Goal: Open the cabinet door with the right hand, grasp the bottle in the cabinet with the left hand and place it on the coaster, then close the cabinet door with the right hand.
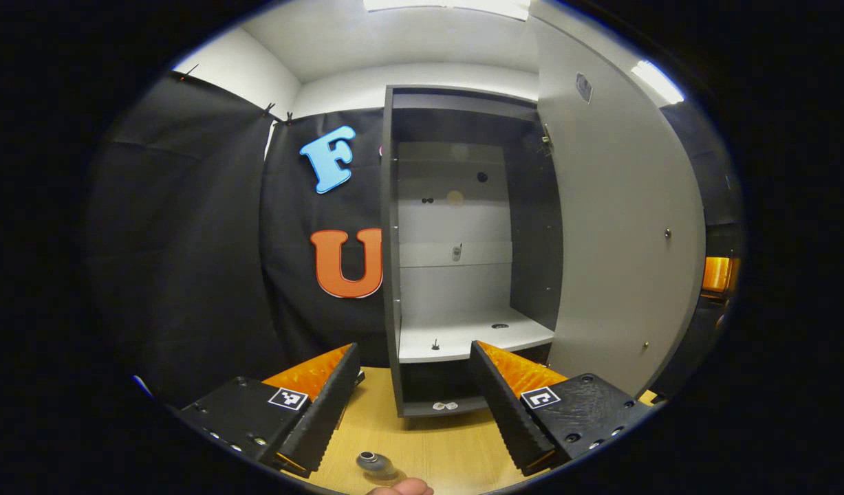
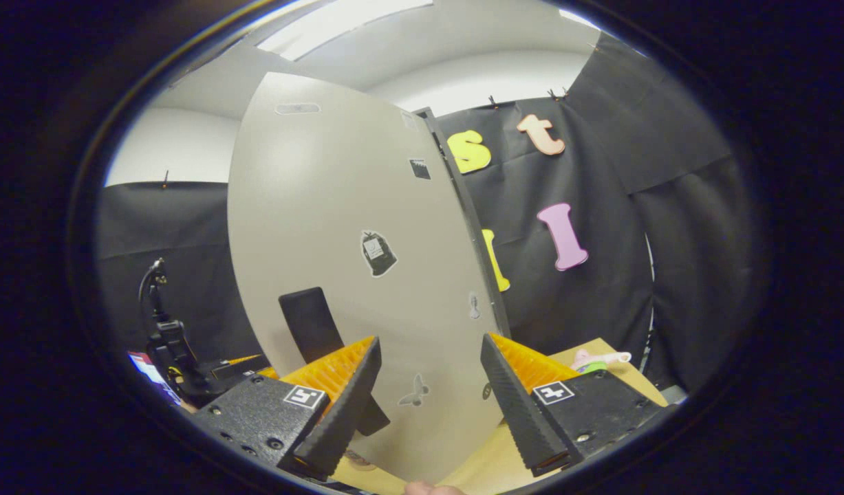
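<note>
One cabinet (image 1: pixel 463 275) stands on the counter (image 1: pixel 428 447) in the left gripper view, its one door (image 1: pixel 614 227) swung wide at 3 o'clock, hinged on the right edge; two shelves show inside, a pale lower shelf (image 1: pixel 477 337) and a thin upper one (image 1: pixel 456 254), both bare apart from small fittings; the left side panel runs as a dark vertical edge at 12 o'clock, and below the lower shelf is a dark recess; open room lies between the cabinet front and the camera, with bare wood straight ahead. The left gripper (image 1: pixel 415 385) has its jaws spread wide with nothing between them; one bottle (image 1: pixel 373 462) stands on the counter at 6 o'clock, seen from above with its round mouth up, below the fingertips and nearer the left finger, apart from both; whether a coaster lies under it I cannot tell; a fingertip (image 1: pixel 401 488) of a person shows just beside it at the bottom edge.

In the right gripper view the door (image 2: pixel 353 261) faces the camera at 12 o'clock, several small stickers on it and one dark handle (image 2: pixel 311 323) at 9 o'clock of the gap; the right gripper (image 2: pixel 428 385) is also wide apart and grips nothing, the door's lower face showing between the jaws; its free edge lies at 9 o'clock; counter wood shows at 4 o'clock.
</note>
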